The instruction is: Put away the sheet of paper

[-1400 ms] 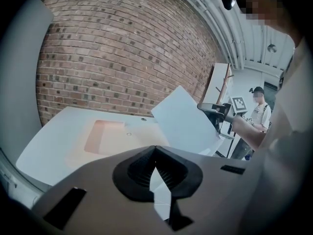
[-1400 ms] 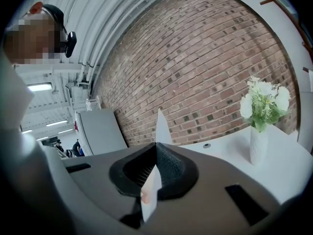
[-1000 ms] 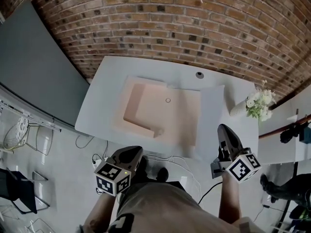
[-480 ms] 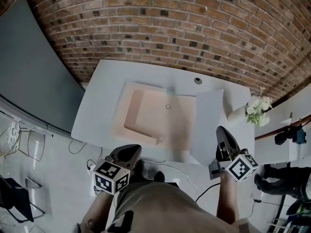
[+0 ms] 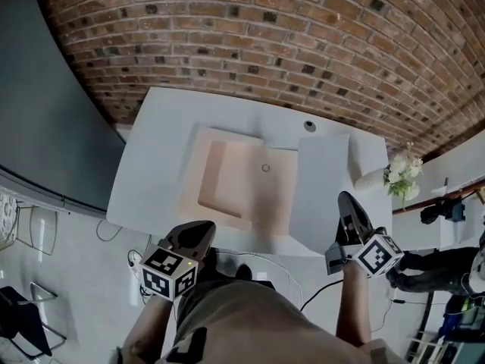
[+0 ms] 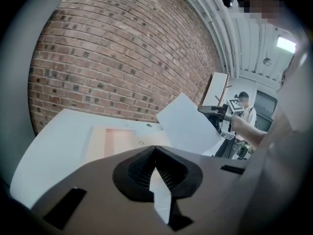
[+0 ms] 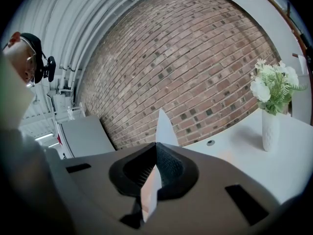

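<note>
The right gripper point(image 5: 347, 200) pinches the near edge of the white sheet of paper point(image 5: 322, 182). The sheet has swung squarer and farther over the right of the white table point(image 5: 155, 158), beside the shallow peach tray point(image 5: 235, 177). The left gripper point(image 5: 201, 229), jaws together on nothing, has drifted slightly left.

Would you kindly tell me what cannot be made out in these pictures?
Sheet of paper: seen edge-on in the right gripper view, so its faces cannot be read there.
Peach tray: near part hidden behind the left gripper, left gripper view.
Small round thing on the table: too small to identify, head view.
</note>
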Available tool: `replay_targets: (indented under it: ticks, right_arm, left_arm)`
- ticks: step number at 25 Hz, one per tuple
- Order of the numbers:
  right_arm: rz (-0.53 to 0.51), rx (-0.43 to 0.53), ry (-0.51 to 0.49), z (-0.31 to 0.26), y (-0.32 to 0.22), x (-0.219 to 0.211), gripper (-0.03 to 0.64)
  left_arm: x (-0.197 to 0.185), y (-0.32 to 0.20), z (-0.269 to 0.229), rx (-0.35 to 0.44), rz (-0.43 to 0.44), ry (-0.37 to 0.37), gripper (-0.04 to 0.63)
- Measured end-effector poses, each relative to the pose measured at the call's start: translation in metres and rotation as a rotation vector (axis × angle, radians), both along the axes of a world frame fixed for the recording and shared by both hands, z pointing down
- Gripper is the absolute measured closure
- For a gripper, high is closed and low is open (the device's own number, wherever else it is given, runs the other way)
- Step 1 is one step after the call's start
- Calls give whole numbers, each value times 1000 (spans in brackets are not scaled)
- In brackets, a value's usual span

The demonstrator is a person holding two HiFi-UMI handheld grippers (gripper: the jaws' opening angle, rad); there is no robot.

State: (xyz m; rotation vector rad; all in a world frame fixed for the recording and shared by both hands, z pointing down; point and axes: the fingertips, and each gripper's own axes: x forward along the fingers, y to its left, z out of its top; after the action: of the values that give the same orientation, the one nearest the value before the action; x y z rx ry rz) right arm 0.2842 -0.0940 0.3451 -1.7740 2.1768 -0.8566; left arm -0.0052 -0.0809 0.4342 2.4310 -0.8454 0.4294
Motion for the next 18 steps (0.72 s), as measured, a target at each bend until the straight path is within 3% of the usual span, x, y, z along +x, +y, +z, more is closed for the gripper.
replay_targets:
  ticks: [11, 18]
  right_arm:
    - [76, -23, 61, -4, -13, -18, 594]
    - [114, -50, 16, 7, -18, -19, 594]
  left_arm:
    - [-36, -26, 14, -16, 48, 30, 581]
    - [-48, -35, 20, -29, 64, 24, 581]
